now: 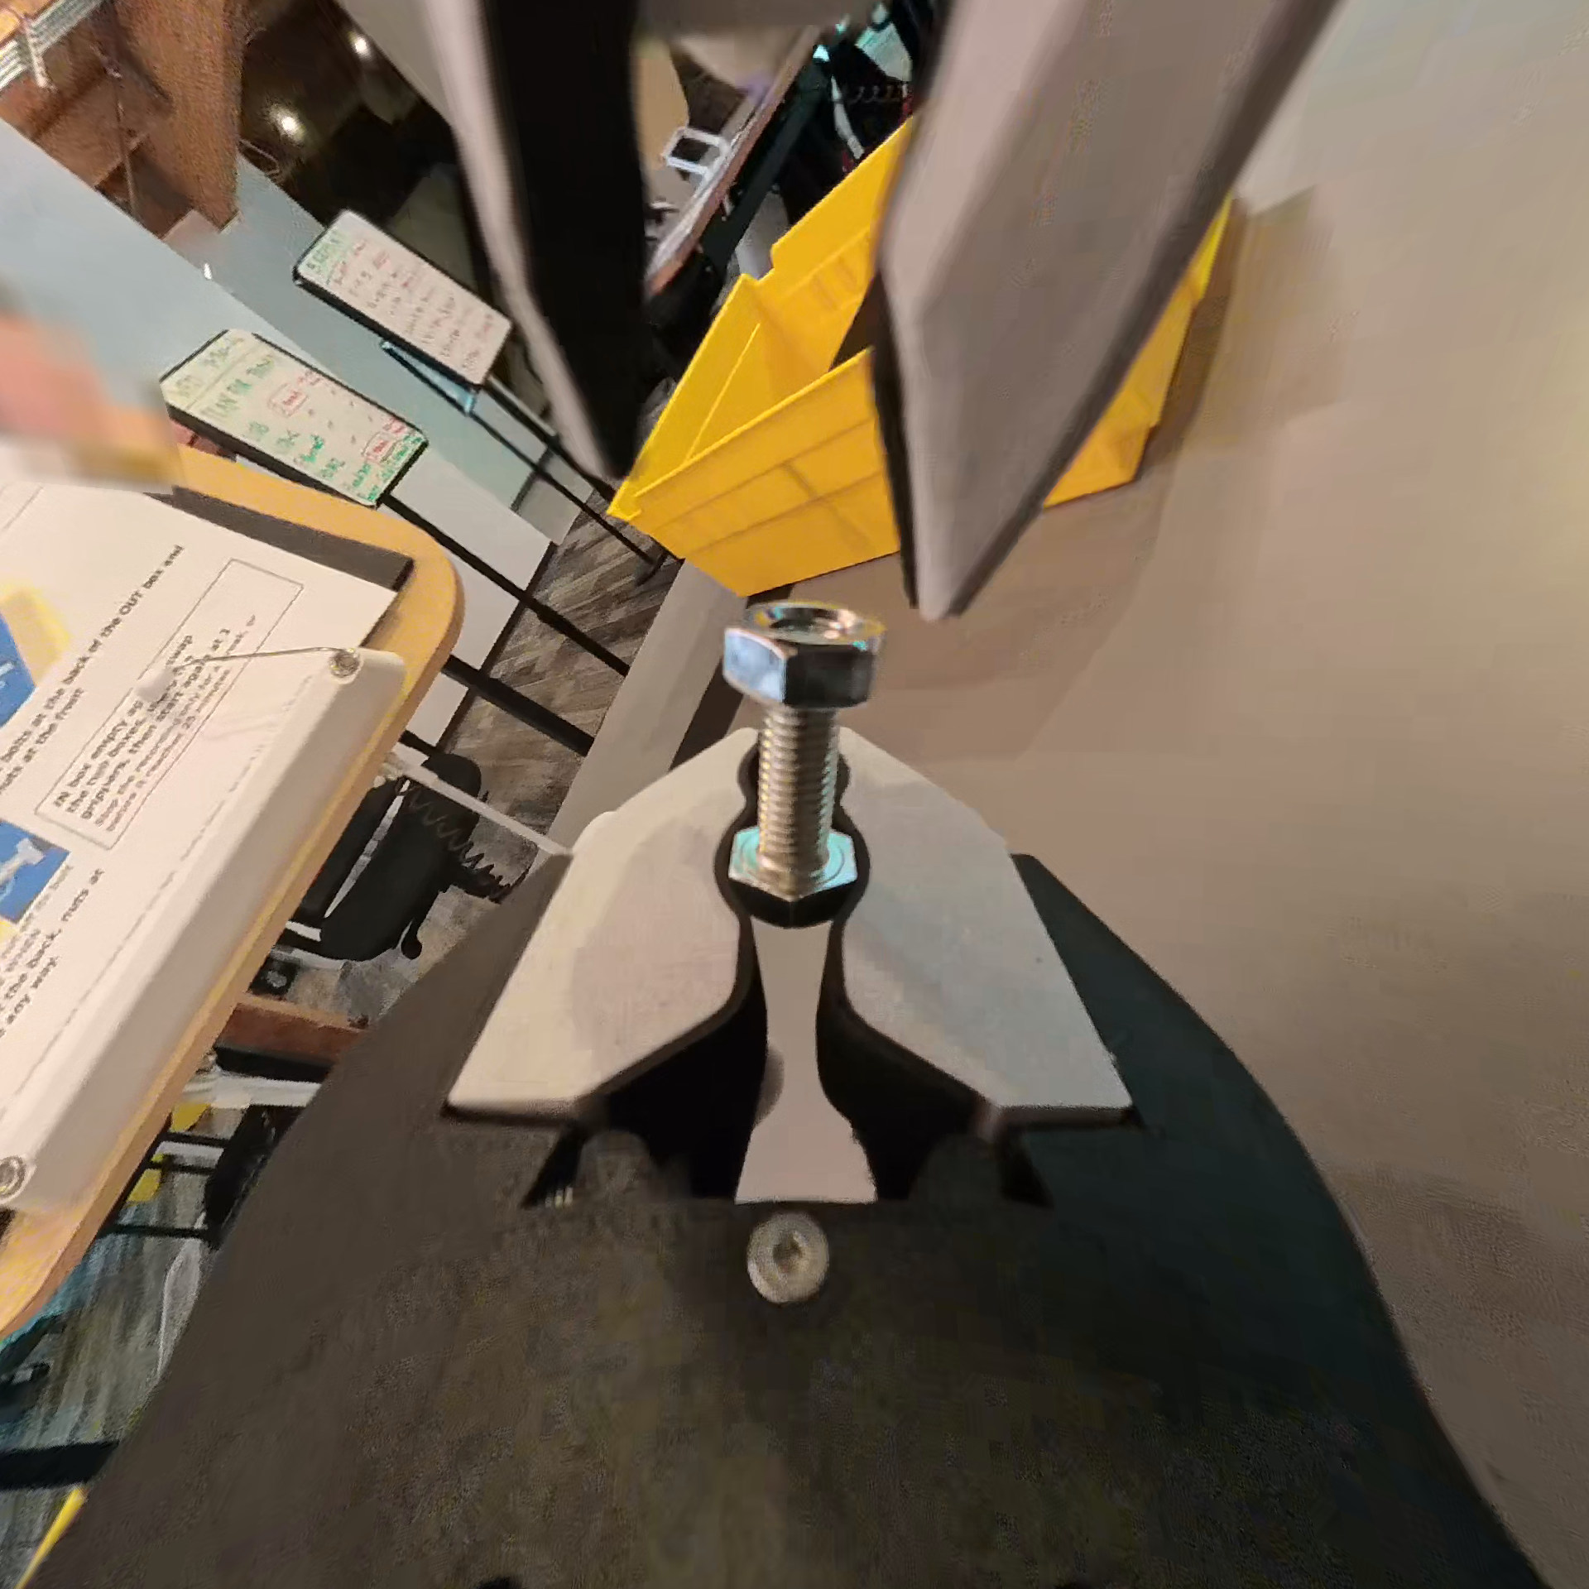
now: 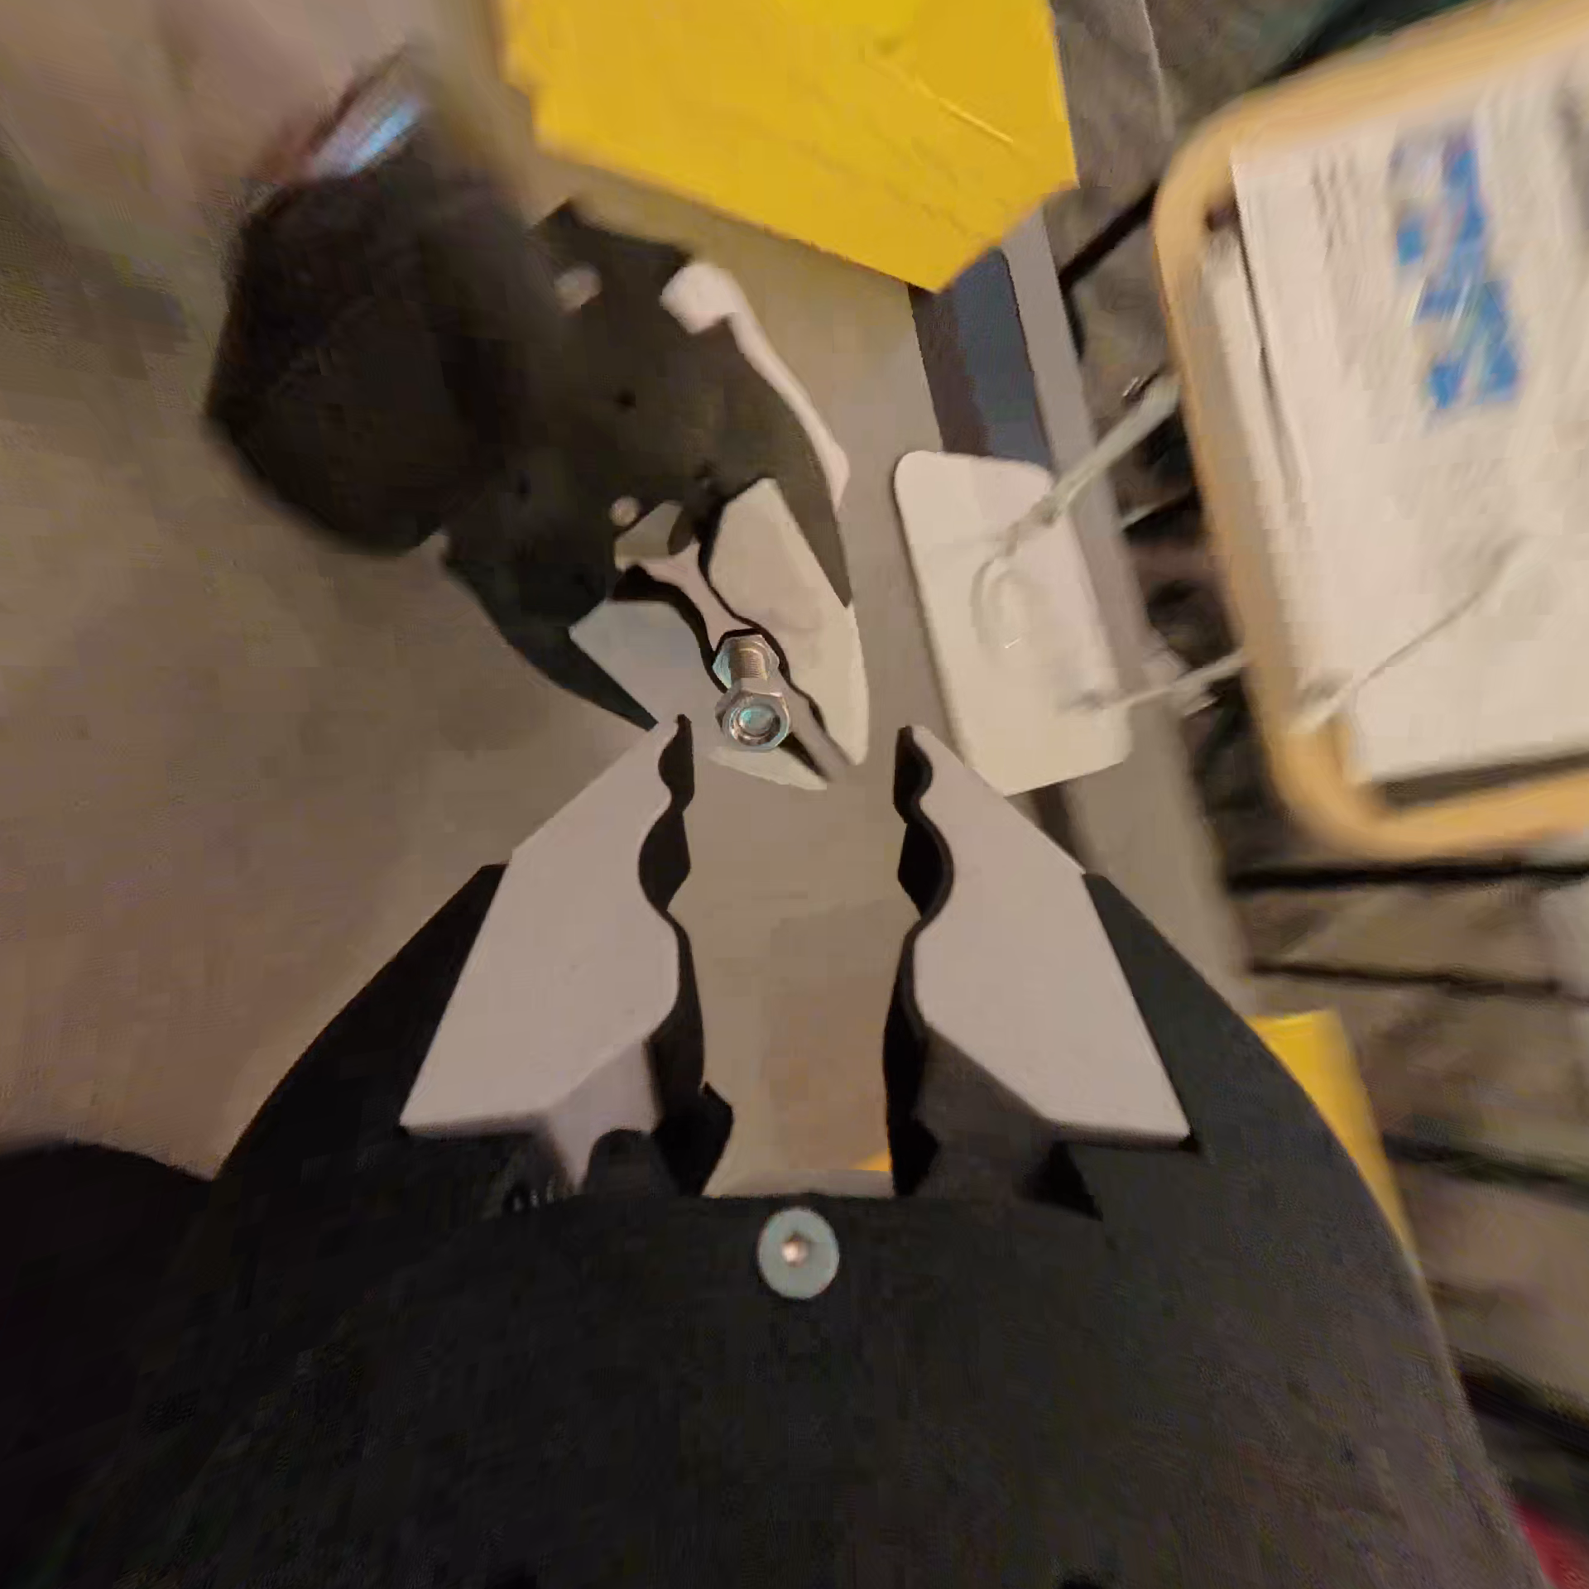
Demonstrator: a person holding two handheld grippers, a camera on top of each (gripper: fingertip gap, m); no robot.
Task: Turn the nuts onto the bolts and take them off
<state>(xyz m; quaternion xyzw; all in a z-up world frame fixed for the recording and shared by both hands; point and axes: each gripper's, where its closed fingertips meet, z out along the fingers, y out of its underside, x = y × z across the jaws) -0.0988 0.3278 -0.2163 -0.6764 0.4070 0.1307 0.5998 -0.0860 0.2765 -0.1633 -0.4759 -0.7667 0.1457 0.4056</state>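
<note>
My left gripper (image 1: 800, 757) is shut on a steel nut (image 1: 791, 868) seated in the notch between its jaws. A bolt (image 1: 795, 774) is threaded through the nut. Its hex head (image 1: 804, 662) sticks out past the fingertips. My right gripper (image 2: 791, 735) is open and empty, with its fingertips just short of the bolt head (image 2: 755, 718). The nut (image 2: 744, 662) sits behind that head in the left gripper (image 2: 774, 688). In the left wrist view the right gripper's two fingers (image 1: 989, 387) hang spread above the bolt head.
A yellow bin (image 1: 774, 464) stands on the beige table (image 1: 1290, 774) behind the grippers, and also shows in the right wrist view (image 2: 774, 112). A white instruction sheet on a wood-edged stand (image 1: 172, 774) is beside the table edge. Two whiteboards (image 1: 395, 292) stand beyond.
</note>
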